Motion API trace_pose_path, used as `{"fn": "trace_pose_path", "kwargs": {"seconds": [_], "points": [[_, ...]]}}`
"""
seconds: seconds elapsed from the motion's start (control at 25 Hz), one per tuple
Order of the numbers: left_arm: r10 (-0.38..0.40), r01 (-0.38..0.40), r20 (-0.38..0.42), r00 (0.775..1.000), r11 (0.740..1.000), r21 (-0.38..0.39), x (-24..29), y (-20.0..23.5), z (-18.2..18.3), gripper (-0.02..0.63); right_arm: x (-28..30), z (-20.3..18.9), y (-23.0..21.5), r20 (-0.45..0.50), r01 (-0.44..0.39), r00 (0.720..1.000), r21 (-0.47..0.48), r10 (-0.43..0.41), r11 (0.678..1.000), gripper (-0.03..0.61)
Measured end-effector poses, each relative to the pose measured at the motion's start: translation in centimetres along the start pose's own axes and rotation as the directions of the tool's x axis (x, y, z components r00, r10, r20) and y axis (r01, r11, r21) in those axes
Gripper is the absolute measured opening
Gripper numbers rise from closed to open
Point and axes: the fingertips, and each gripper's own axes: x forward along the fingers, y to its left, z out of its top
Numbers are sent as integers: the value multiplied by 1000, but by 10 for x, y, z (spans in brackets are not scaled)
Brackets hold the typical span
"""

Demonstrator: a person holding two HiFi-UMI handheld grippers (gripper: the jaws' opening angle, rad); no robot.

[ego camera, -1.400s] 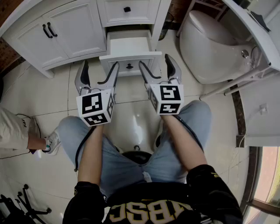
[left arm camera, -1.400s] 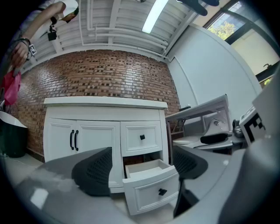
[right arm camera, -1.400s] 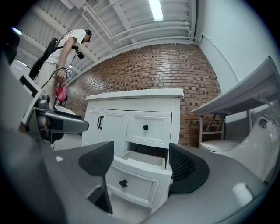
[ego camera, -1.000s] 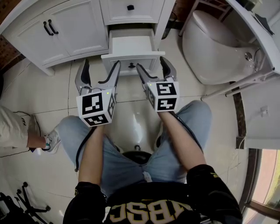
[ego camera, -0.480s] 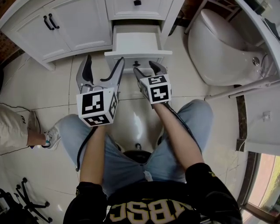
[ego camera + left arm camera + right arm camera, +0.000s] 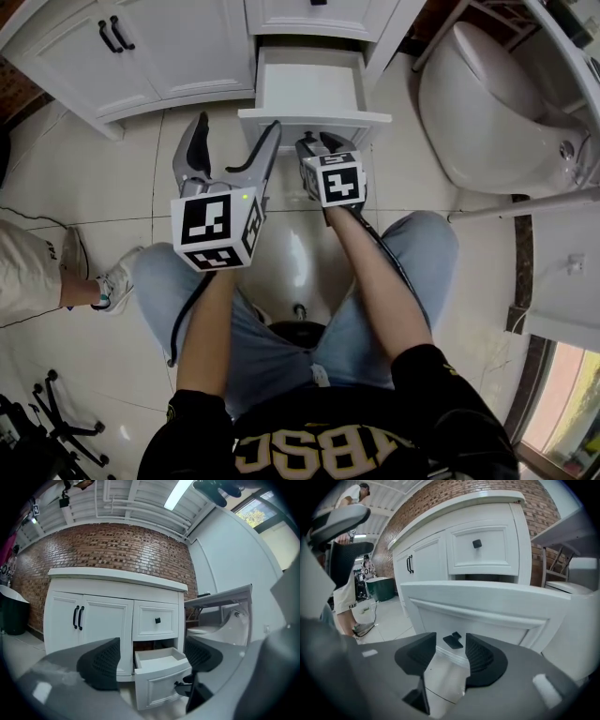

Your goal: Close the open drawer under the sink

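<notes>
The white drawer (image 6: 314, 89) under the sink stands pulled out of the vanity, empty inside. Its front panel (image 6: 487, 609) carries a small black knob (image 6: 452, 641). My right gripper (image 6: 322, 148) sits low against that front. Its jaws are closing, with the knob just ahead of the gap between the pads (image 6: 483, 656) and nothing pressed. In the right gripper view the right gripper (image 6: 450, 649) points at the knob. My left gripper (image 6: 234, 131) hangs open and empty to the left of the drawer. The left gripper (image 6: 150, 660) faces the drawer (image 6: 161, 677) from a little way off.
The vanity has two doors with black handles (image 6: 112, 37) at left and a shut upper drawer (image 6: 157, 619). A white toilet (image 6: 487, 103) stands right of the drawer. A bystander's shoe (image 6: 112, 281) and a cable lie on the tiled floor at left.
My right gripper has dropped and gone forward to the drawer's front, and its jaws have narrowed from wide open. The left gripper has edged slightly forward and stays open.
</notes>
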Motion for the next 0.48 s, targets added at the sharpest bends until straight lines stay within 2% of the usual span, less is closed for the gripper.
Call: {"fn": "trace_pose_path", "kwargs": {"seconds": [0.12, 0.24, 0.48], "points": [[8, -8, -11, 1000, 1000, -4, 7, 8, -4, 440, 14, -3, 0, -29, 10, 1000, -4, -10, 1000, 150], [15, -15, -21, 1000, 1000, -13, 16, 15, -8, 440, 24, 2, -6, -39, 34, 999, -44, -35, 998, 149], [37, -38, -44, 998, 999, -26, 38, 36, -18, 440, 54, 25, -23, -23, 30, 999, -105, -33, 994, 146]]}}
